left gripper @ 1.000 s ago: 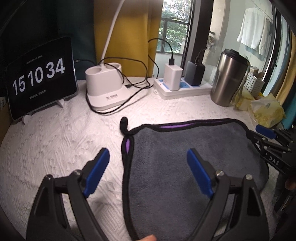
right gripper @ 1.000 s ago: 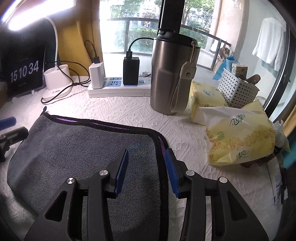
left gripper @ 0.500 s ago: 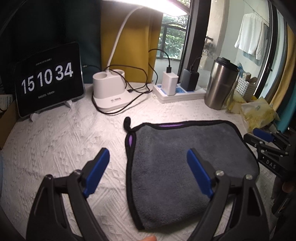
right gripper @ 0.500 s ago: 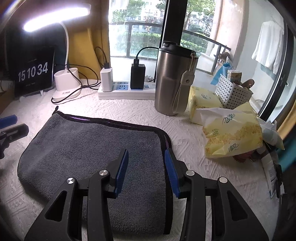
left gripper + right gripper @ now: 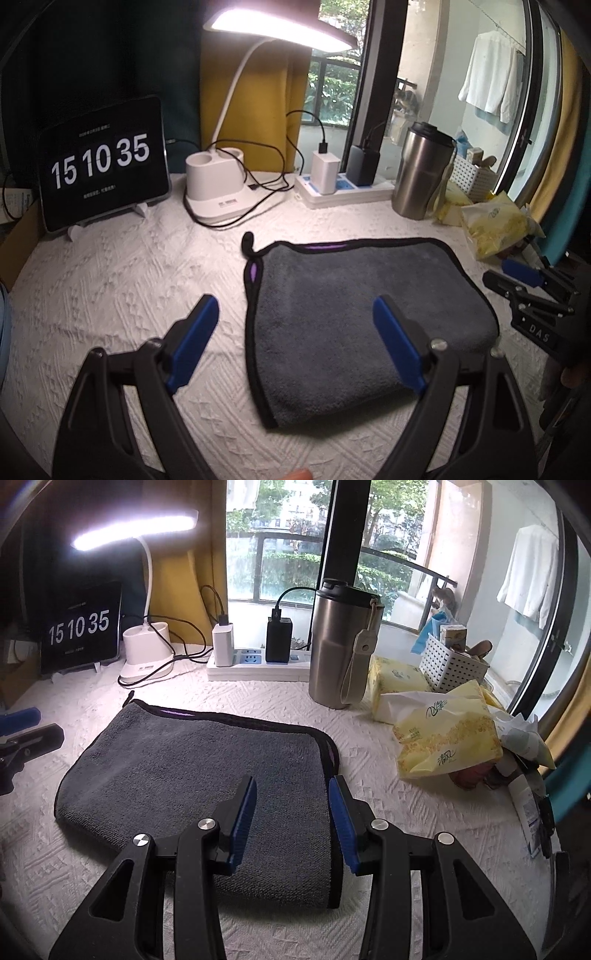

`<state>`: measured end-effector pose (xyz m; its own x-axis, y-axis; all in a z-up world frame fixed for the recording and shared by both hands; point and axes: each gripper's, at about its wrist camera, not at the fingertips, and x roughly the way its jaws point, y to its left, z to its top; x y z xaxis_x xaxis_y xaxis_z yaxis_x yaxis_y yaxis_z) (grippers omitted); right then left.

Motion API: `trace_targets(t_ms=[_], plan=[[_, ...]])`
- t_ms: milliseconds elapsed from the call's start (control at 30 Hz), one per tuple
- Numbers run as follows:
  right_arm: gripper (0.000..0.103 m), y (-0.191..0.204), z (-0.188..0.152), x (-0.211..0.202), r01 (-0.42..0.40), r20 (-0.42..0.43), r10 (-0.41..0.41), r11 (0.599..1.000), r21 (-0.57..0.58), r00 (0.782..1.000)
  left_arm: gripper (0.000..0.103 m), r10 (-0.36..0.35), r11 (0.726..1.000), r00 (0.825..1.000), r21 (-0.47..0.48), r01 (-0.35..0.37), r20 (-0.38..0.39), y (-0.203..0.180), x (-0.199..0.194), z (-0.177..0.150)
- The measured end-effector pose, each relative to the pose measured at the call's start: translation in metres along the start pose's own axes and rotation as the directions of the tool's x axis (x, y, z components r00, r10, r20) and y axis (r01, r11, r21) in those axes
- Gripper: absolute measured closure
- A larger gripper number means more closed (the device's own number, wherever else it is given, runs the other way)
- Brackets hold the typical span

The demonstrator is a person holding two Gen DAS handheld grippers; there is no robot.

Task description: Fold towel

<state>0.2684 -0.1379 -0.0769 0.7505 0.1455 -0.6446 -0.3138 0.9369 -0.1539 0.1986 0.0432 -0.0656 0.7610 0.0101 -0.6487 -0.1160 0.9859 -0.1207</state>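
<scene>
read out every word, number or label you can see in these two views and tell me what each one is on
"15 10 35": the clock display on the tablet.
"DAS": a label on the right gripper, seen from the left wrist view.
Small lines above and below the tablet's digits: too small to read.
Green script and characters on the yellow tissue pack: not clearly legible.
Label on the white lamp base: blurred.
The towel carries no text.

Folded towel (image 5: 365, 306) between parted jaws
</scene>
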Motion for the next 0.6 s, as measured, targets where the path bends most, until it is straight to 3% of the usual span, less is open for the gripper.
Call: trace_targets(t_ms=[600], plan=[[0.060,0.006,-0.017,-0.055,-0.005,0.064,0.005,1.000,0.001,0.998,0.016,-0.038,0.999,0.997,0.032,0.036,0.062,-0.015,-0.053,-0.015]])
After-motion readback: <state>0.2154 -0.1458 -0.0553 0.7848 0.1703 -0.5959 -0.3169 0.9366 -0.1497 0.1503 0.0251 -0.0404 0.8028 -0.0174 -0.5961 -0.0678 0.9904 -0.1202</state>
